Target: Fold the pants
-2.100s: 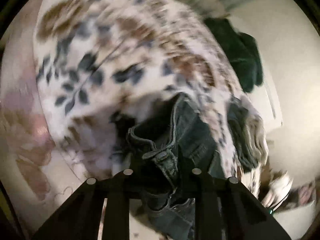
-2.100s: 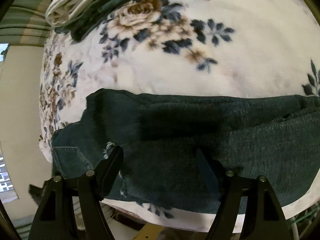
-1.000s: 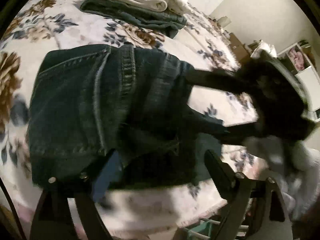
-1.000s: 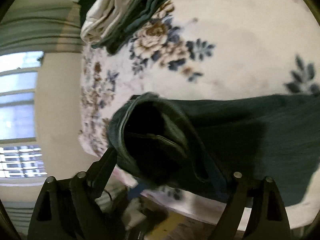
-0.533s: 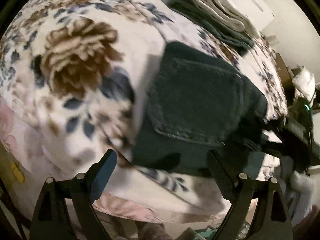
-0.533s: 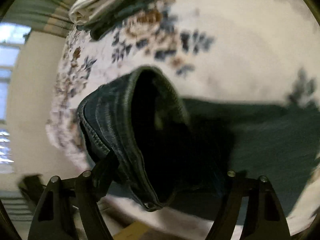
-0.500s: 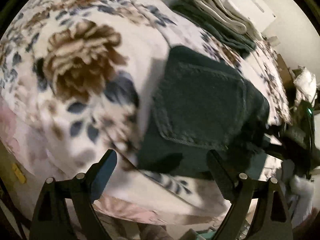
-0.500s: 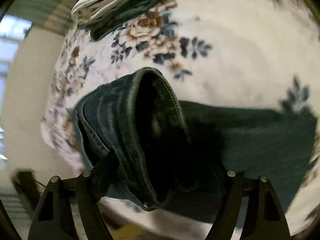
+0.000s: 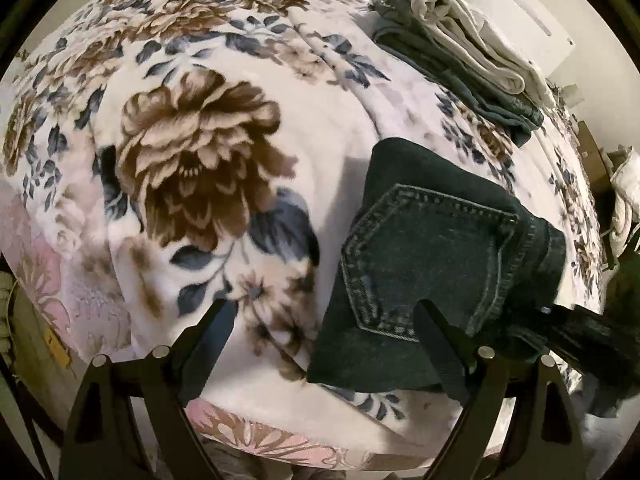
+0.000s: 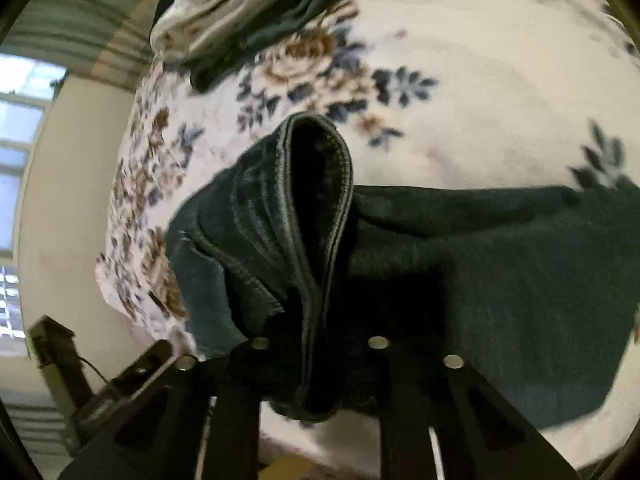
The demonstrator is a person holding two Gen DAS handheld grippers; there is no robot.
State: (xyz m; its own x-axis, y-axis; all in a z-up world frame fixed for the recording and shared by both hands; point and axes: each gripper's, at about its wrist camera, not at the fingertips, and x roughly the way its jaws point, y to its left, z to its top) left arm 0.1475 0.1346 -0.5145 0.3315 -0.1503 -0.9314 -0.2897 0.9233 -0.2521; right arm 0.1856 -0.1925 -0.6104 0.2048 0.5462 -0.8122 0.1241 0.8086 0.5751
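Right wrist: my right hand-held gripper [image 10: 316, 364] pinches the pants [image 10: 500, 280] waistband.
It lifts the fold over the bed [image 10: 460, 80]; left hand-held gripper [image 9: 324, 324] gapes empty.

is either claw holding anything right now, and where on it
The right claw is shut on the jeans, pinching the waistband edge. The left claw is open above the blanket, holding nothing.

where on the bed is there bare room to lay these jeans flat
Free: the blanket left of the jeans, around the big brown flower. Crowded: the far right corner, where the folded stack sits, and the near right edge under the jeans.
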